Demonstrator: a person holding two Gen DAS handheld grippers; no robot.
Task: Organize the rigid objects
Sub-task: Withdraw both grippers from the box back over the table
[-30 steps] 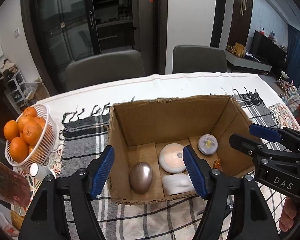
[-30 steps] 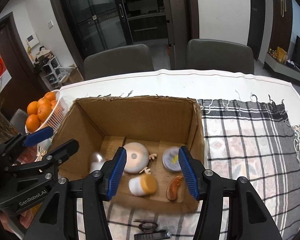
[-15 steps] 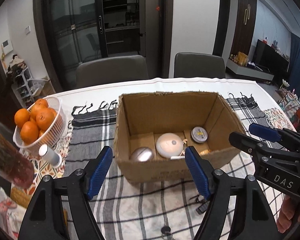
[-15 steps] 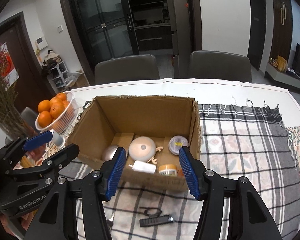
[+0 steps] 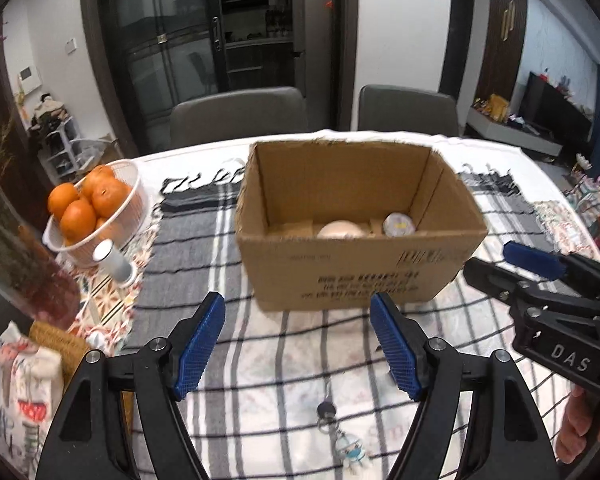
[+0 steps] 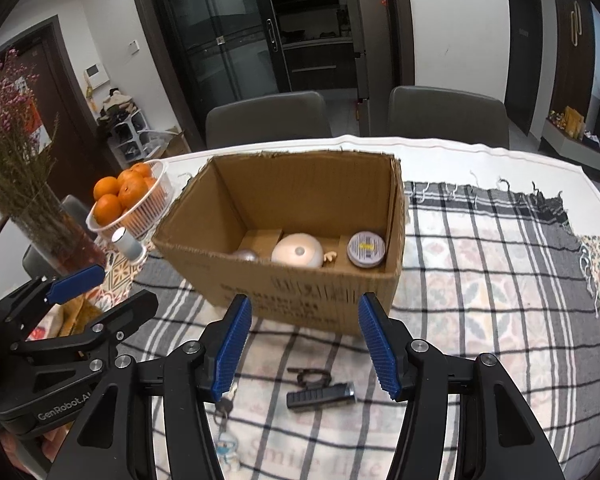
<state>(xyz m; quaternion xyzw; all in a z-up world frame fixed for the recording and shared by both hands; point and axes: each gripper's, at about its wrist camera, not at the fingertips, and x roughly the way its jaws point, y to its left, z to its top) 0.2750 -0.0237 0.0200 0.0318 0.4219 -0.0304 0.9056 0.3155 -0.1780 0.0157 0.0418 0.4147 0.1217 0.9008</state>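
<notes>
An open cardboard box (image 5: 360, 272) (image 6: 300, 292) stands on the checked cloth. Inside show a pale round dome (image 6: 298, 250), a round tin (image 6: 366, 249), a silver egg shape (image 6: 245, 255) and a small beige piece (image 6: 329, 257). In front of the box lie a keyring with a small figure (image 5: 340, 432) (image 6: 225, 428) and a black clip-like bar (image 6: 320, 394). My left gripper (image 5: 298, 344) is open and empty, back from the box above the keys. My right gripper (image 6: 304, 344) is open and empty, above the black bar.
A white basket of oranges (image 5: 94, 208) (image 6: 130, 200) and a small white cylinder (image 5: 114, 260) stand left of the box. A vase of dried flowers (image 6: 28, 184) is at the far left. Two grey chairs (image 6: 268, 118) stand behind the table.
Both grippers have pulled back and down from over the box, so the box looks farther away and its front wall now hides part of the contents. The keys and black bar have come into view.
</notes>
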